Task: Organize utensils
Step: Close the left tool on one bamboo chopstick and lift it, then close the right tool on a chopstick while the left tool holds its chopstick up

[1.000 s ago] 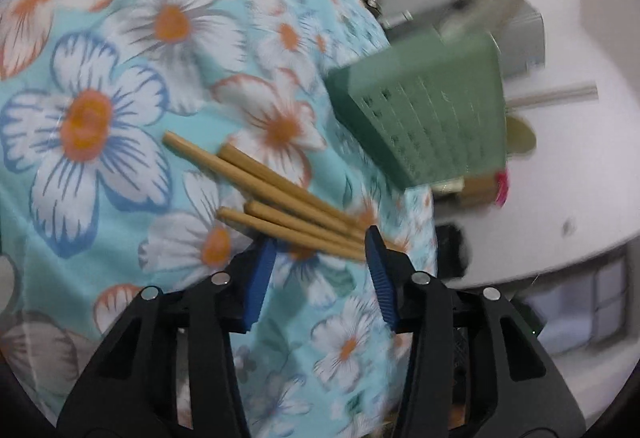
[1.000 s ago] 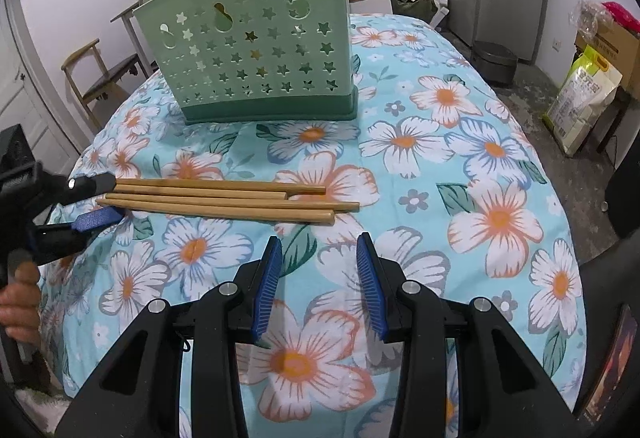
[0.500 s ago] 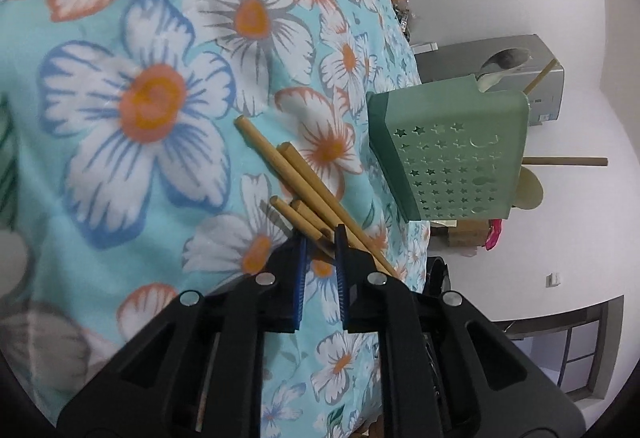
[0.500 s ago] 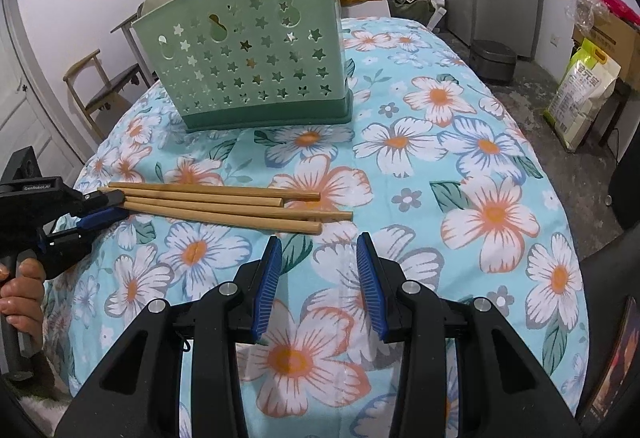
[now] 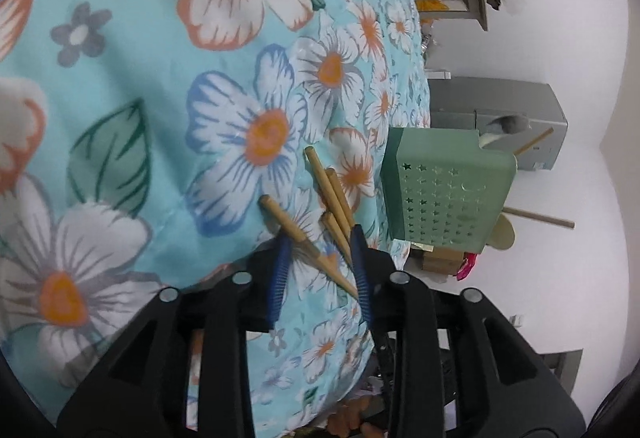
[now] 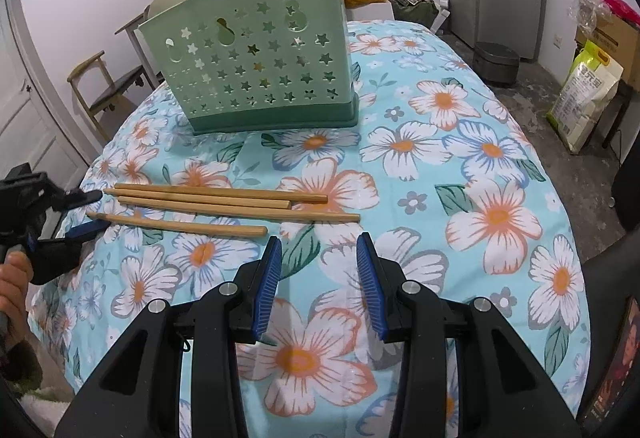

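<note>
Left gripper at surface edge, jaws opening around pointed ends of four chopsticks, not pinching. Chopsticks lie side by side on floral surface, green holder behind. Right gripper hovers nearby, jaws apart, empty.

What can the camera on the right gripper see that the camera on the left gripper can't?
Only the right wrist view shows the right gripper, open over bare cloth, the person's hand, a chair and a rice bag. Only the left wrist view shows, close up, the left gripper's opening jaws around chopstick tips. Both show four chopsticks on the flowered tablecloth and the green holder with wooden utensils.
</note>
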The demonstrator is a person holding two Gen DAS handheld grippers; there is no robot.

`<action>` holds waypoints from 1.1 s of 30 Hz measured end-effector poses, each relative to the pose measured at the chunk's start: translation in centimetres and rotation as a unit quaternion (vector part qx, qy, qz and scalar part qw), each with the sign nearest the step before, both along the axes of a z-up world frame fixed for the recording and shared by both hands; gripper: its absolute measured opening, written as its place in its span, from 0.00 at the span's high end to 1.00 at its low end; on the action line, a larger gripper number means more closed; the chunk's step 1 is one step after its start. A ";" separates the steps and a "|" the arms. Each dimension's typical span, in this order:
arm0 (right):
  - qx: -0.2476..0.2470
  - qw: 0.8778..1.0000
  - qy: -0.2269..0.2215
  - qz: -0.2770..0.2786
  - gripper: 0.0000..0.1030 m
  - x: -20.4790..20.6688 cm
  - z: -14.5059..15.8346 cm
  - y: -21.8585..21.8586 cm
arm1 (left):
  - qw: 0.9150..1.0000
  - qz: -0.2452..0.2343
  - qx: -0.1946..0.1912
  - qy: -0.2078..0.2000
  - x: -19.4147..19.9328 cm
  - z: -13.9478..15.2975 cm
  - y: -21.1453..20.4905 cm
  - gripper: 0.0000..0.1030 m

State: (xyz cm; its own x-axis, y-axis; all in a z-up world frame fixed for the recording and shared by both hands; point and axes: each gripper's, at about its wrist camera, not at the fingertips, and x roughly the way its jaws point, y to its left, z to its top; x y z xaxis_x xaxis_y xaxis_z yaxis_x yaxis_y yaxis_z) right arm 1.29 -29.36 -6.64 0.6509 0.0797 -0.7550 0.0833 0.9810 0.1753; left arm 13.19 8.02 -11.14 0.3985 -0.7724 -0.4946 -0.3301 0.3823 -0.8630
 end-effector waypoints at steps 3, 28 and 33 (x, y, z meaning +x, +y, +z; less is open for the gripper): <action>0.002 1.000 0.000 -0.001 0.63 0.0 0.0 0.0 | 1.000 0.006 0.002 0.014 0.2 -0.3 -0.3 0.72; -0.009 0.999 -0.045 -0.018 0.63 -1.1 2.1 -0.7 | 0.992 0.030 0.004 -0.119 -0.9 5.3 1.6 0.96; -0.028 0.997 -0.071 0.007 0.63 -1.0 3.3 0.7 | 0.978 0.054 0.026 -0.202 -1.0 9.7 3.6 0.96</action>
State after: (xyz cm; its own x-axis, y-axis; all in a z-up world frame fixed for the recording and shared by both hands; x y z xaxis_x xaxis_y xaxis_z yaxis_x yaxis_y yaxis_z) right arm 0.29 -28.66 -3.34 0.7504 0.0498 -0.6592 0.0476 0.9905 0.1289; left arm 12.20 11.63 -1.46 0.6467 -0.6932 -0.3183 -0.0079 0.4112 -0.9115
